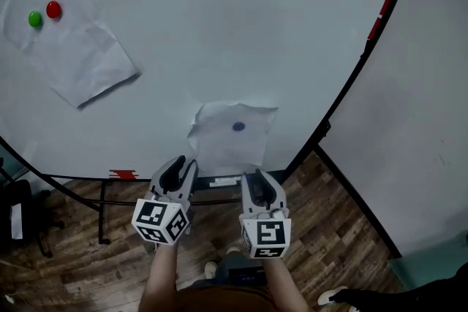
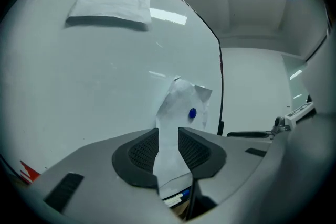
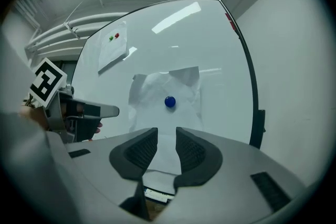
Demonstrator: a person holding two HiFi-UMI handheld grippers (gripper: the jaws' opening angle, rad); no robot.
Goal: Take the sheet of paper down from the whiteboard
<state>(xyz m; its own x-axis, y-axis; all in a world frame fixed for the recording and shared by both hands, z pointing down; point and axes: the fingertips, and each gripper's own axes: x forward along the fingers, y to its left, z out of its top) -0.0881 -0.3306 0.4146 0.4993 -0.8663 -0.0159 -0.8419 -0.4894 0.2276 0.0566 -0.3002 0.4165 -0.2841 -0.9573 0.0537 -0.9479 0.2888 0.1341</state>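
Observation:
A crumpled white sheet of paper [image 1: 230,139] hangs low on the whiteboard [image 1: 219,25], pinned by one blue magnet [image 1: 238,126]. My left gripper [image 1: 175,170] and right gripper [image 1: 257,183] are side by side just below the sheet, level, and apart from the board. Both stand open with nothing in them. In the left gripper view the sheet [image 2: 181,99] and its magnet [image 2: 192,113] show beyond the gap of the left gripper [image 2: 168,136], without touching the pads. In the right gripper view the sheet [image 3: 165,86] and magnet [image 3: 169,102] lie straight ahead of the right gripper [image 3: 166,136].
A second, larger sheet [image 1: 69,36] hangs at the upper left under a green magnet [image 1: 34,19] and a red magnet [image 1: 53,9]. Markers lie in the board's tray [image 2: 176,199]. A grey wall [image 1: 417,135] stands at the right, wooden floor [image 1: 322,230] below.

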